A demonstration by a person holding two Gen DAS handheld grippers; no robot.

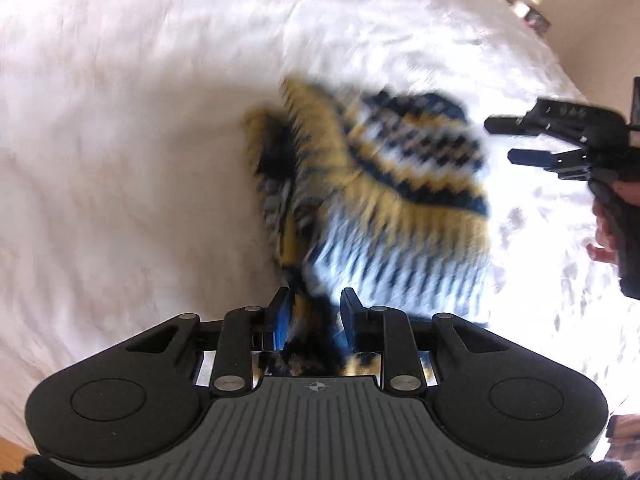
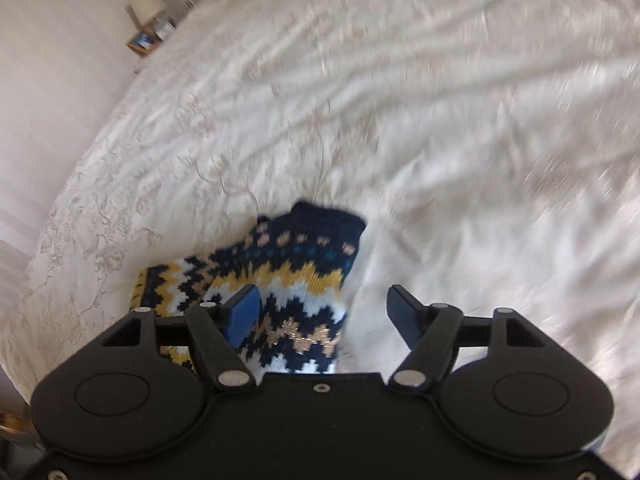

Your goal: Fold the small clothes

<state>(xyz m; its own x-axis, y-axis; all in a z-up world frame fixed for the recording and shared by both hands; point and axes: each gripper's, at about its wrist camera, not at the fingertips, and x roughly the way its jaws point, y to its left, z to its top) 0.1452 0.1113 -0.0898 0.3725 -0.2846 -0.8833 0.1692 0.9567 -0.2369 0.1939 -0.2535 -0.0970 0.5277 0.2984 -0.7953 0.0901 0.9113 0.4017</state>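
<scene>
A small knitted garment in navy, yellow and white zigzag pattern lies bunched on the white bedspread. My left gripper is shut on a gathered edge of it, the cloth pinched between the blue pads. In the right wrist view the garment lies flat with its navy cuff pointing away. My right gripper is open and empty just above its near part, the left finger over the knit, the right finger over bare sheet. The right gripper also shows in the left wrist view, open, to the right of the garment.
The white embroidered bedspread fills both views. A bedside table with a lamp stands past the bed's far left corner, beside a pale wall. Wooden floor shows at the lower left of the left wrist view.
</scene>
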